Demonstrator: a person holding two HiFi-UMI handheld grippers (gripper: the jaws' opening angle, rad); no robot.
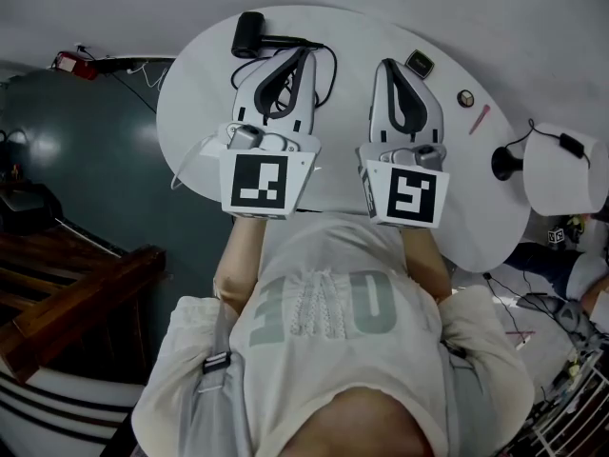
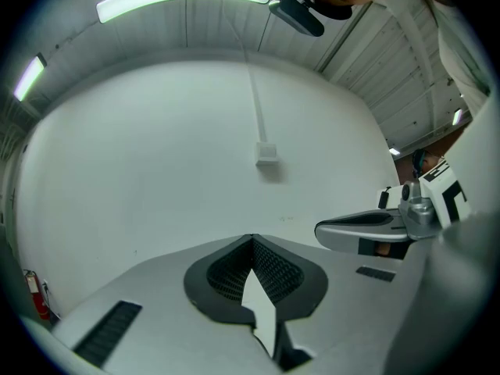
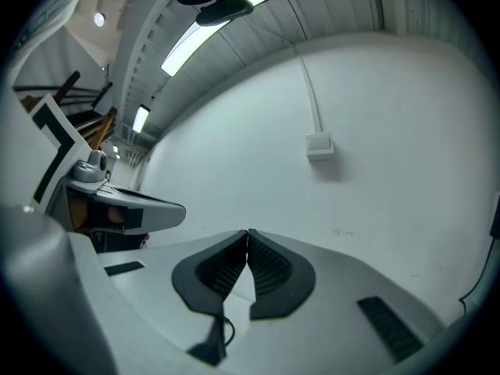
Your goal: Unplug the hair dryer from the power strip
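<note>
The left gripper (image 1: 305, 54) hides part of the hair dryer cord (image 1: 333, 69).

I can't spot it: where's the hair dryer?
In the head view, the hair dryer lies at the white table's far edge, just beyond the left gripper.
</note>
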